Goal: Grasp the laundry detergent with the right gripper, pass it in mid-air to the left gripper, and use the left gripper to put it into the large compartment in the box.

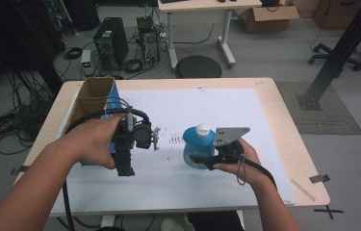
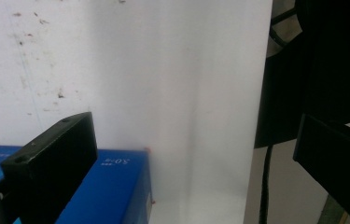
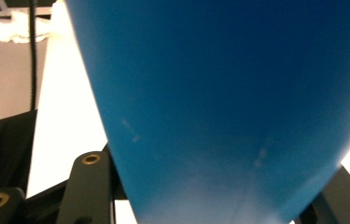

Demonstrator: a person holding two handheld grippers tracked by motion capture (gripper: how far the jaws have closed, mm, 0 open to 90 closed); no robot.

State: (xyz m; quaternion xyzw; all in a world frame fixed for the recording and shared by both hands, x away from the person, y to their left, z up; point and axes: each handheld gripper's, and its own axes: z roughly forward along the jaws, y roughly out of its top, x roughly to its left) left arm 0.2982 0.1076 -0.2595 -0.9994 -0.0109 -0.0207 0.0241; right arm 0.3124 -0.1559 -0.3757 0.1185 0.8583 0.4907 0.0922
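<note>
So the right gripper (image 1: 202,160) has its two black jaws clamped on a round blue plastic bottle with a white screw cap (image 1: 199,145). In the right gripper view the blue wall of that bottle (image 3: 219,102) sits right between the jaws, one jaw pressed against each side of it, so the grip is as tight as the bottle lets it go. From the high view the jaws take the bottle low on its body, the cap is above them, and the bottle stands roughly upright over the white sheet (image 1: 216,110) that covers the light wooden table (image 1: 284,125). Can't tell whether its base touches the sheet or hangs just off it.

The left gripper (image 1: 156,138) is a different story. In the left gripper view its jaws stand wide apart with nothing between them, just bare white sheet (image 2: 163,93) in the gap. A flat blue cardboard box with white print (image 2: 112,186) lies right beside and partly behind the jaw on the left of that view, not between the two. From above, the left gripper points toward the bottle, with a clear gap of sheet between its jaw tips and the bottle.

Past the left hand (image 1: 91,142) there's an open brown cardboard carton (image 1: 91,94) at the table's edge, well away from both sets of jaws.
</note>
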